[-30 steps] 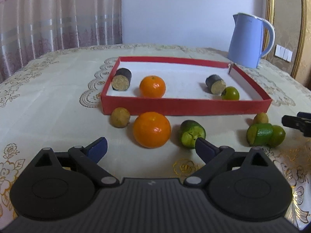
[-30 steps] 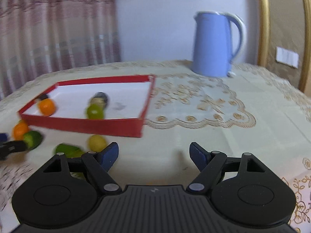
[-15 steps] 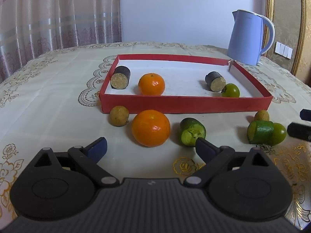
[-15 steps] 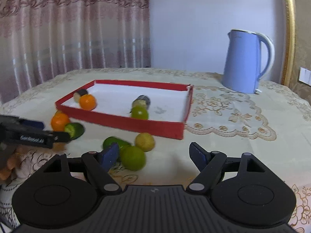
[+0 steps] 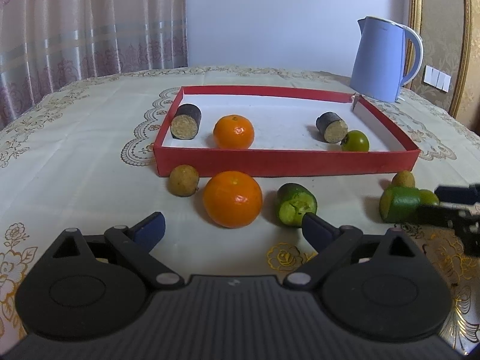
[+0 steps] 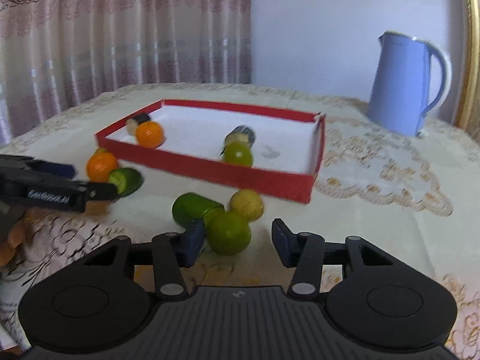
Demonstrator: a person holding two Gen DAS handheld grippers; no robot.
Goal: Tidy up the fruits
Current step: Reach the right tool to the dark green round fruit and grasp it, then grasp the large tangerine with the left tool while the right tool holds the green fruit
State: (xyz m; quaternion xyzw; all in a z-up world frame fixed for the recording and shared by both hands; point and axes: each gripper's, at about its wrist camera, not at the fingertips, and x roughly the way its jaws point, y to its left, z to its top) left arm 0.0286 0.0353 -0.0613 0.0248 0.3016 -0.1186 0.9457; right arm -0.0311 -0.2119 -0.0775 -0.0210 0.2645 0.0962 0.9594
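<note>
Fingers (image 6: 192, 241) closing beside round green lime (image 6: 229, 234).

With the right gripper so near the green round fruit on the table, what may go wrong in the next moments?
1. The right gripper has just been closing, but its jaws do not yet press the green round fruit. The fruit sits off-centre, near the left finger, so it may roll away.
2. A green cut piece and a yellowish fruit touch it; closing may push them.
</note>
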